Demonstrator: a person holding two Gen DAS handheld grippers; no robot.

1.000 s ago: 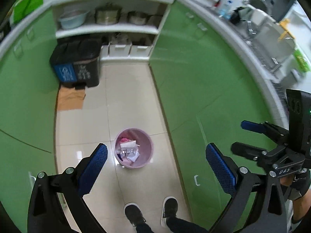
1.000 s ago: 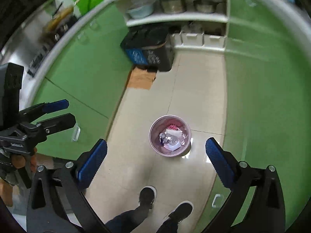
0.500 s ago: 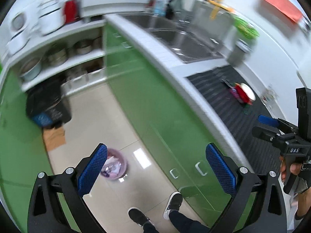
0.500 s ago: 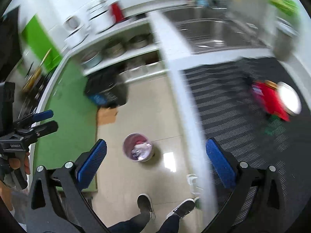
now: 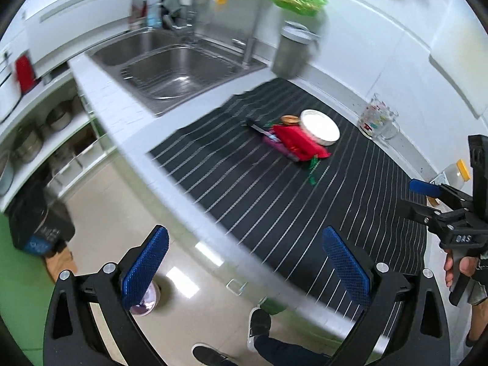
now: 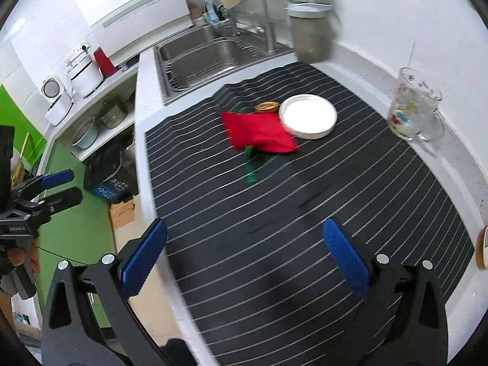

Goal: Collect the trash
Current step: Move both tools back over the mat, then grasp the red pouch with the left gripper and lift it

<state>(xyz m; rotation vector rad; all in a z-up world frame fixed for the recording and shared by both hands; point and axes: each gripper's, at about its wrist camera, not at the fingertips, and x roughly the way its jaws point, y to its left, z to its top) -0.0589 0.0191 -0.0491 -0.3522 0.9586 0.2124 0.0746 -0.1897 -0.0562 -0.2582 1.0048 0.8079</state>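
A red wrapper [image 6: 259,132] lies on the black striped mat [image 6: 305,213] on the counter, touching a white plate [image 6: 308,116]. A green strip [image 6: 251,167] lies just in front of it and a brown scrap [image 6: 267,106] behind. The wrapper also shows in the left wrist view [image 5: 297,141], with a pink-purple packet [image 5: 274,143] under its left edge. My right gripper [image 6: 244,259] is open and empty above the mat's near part. My left gripper [image 5: 244,268] is open and empty over the counter edge. The pink bin [image 5: 145,302] stands on the floor below, mostly hidden by my left finger.
A steel sink [image 5: 180,70] with tap lies beyond the mat. A glass mug [image 6: 414,113] stands at the right by the wall, a grey canister [image 6: 311,33] behind. Dark bins [image 5: 39,222] and a shelf of pots [image 5: 36,134] stand left on the floor side.
Both grippers have swung up and right from the floor and pink bin to the counter. The mat, plate and red wrapper now fill the view. Both stay open.
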